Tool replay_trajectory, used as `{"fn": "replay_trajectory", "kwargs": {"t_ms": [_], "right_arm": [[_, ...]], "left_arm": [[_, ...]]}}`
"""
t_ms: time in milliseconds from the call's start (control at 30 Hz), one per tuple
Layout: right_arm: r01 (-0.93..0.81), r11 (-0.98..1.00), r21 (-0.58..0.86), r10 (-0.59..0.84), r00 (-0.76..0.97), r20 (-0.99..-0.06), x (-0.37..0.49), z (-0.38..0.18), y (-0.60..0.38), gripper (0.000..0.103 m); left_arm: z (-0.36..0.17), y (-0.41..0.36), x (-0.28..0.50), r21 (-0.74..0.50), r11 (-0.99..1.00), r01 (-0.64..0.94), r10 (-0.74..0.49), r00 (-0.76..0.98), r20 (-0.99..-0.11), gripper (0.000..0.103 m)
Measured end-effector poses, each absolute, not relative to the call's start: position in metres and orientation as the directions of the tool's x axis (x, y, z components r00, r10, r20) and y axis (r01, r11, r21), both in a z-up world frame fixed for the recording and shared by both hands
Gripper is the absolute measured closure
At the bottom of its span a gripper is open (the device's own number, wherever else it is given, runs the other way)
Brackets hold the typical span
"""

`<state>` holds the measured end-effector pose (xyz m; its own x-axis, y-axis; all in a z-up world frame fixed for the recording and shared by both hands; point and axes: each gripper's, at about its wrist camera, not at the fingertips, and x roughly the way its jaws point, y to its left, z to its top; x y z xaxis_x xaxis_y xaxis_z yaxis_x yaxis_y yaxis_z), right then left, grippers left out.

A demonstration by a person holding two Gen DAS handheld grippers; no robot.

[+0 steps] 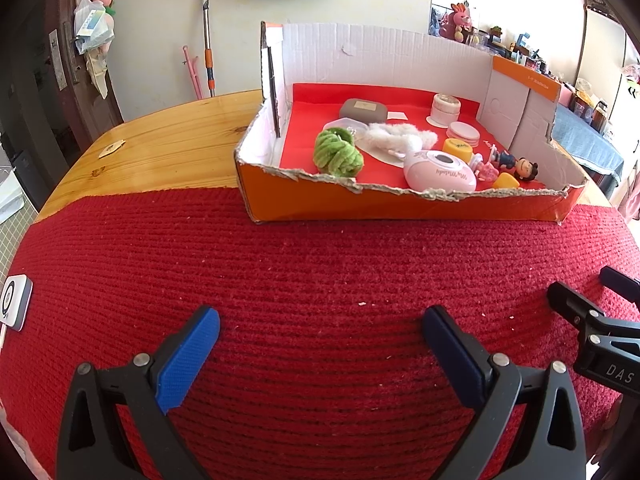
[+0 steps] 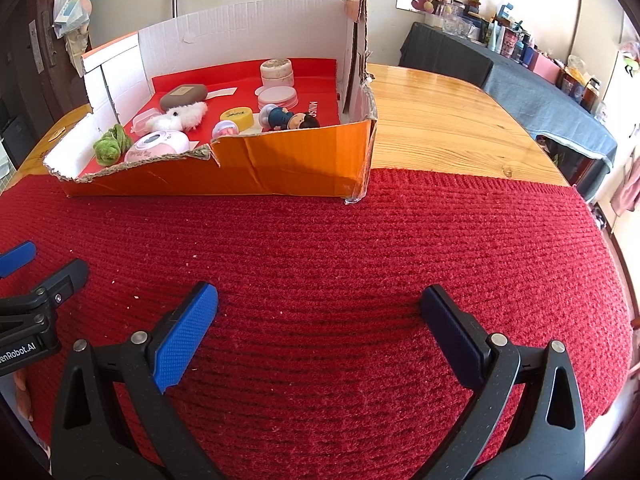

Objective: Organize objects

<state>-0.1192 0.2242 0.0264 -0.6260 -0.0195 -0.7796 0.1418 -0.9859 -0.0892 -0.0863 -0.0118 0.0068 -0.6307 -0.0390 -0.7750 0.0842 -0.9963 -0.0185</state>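
Both the left claw (image 1: 320, 344) and right claw (image 2: 318, 320) gape wide and empty over the bare red mat (image 2: 360, 240), all small objects lying in the box (image 1: 400, 202) at upper centre, suggesting sorting is finished.

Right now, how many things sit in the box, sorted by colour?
Green: 1, yarn ball
Yellow: 2, lid, block
Brown: 1, case
Pink: 1, device
White or cream: 4
Figures: 2
Total: 11, roughly; some overlap.
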Motion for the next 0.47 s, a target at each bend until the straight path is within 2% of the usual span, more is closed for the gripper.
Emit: {"fn": "replay_trajectory", "kwargs": {"t_ms": [467], "right_arm": [[0.137,-0.985,-0.108,-0.004,-0.634,-0.773,-0.1181,0.0256,0.2199,0.0]], "left_arm": [[0.0067,-0.0117,-0.0859,-0.015,-0.996,0.087,-0.043,-0.632,-0.774,0.0]]}}
